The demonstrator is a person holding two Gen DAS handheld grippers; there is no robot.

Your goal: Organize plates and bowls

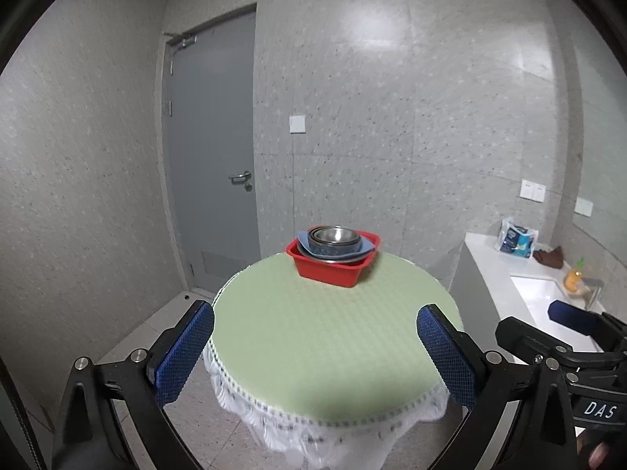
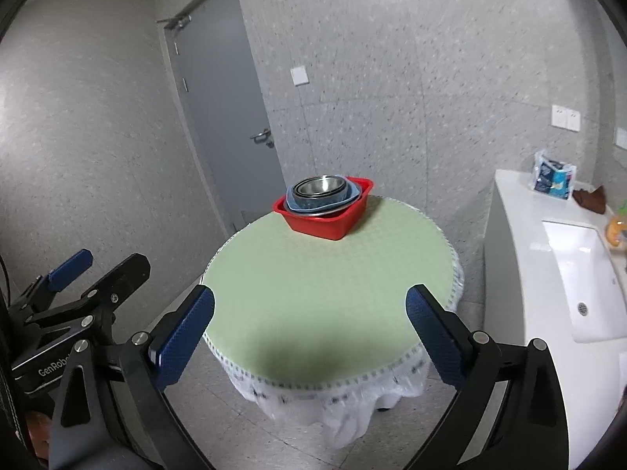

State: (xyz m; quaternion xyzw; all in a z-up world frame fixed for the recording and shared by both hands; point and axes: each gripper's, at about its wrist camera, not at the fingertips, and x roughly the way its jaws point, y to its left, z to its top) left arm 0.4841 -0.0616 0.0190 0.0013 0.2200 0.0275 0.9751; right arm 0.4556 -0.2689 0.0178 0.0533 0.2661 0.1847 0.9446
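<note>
A: Where do the tools stand?

B: The left tool (image 1: 315, 352) is spread wide with nothing between its blue pads, and the right tool (image 2: 309, 337) is the same: released, holding nothing. Both hang at the near edge of the round counter (image 1: 333, 352), side by side, pointing across it.

A: And the dishes?

B: All at the far edge. A red basin (image 1: 333, 270) sits there on the green cover, well apart from both tools, with bare cover between. Nested in it are a blue plate (image 1: 364, 250), tilted so its rim overhangs the basin, and a steel bowl (image 1: 335, 237) on top. A second metal rim shows under the plate, but I cannot tell what it belongs to.

A: So the step in hand?

B: I judge it to be the approach to the stack; nothing looks sorted yet. To do it well, take the steel bowl first, since it lies uppermost. Come in above the basin, drop one finger inside the bowl's wall and one outside, and clamp on the rim.

A: Risks?

B: The steel is likely slick, and the tilted plate may shift when the bowl lifts. The other tool could steady the basin's near wall.
</note>
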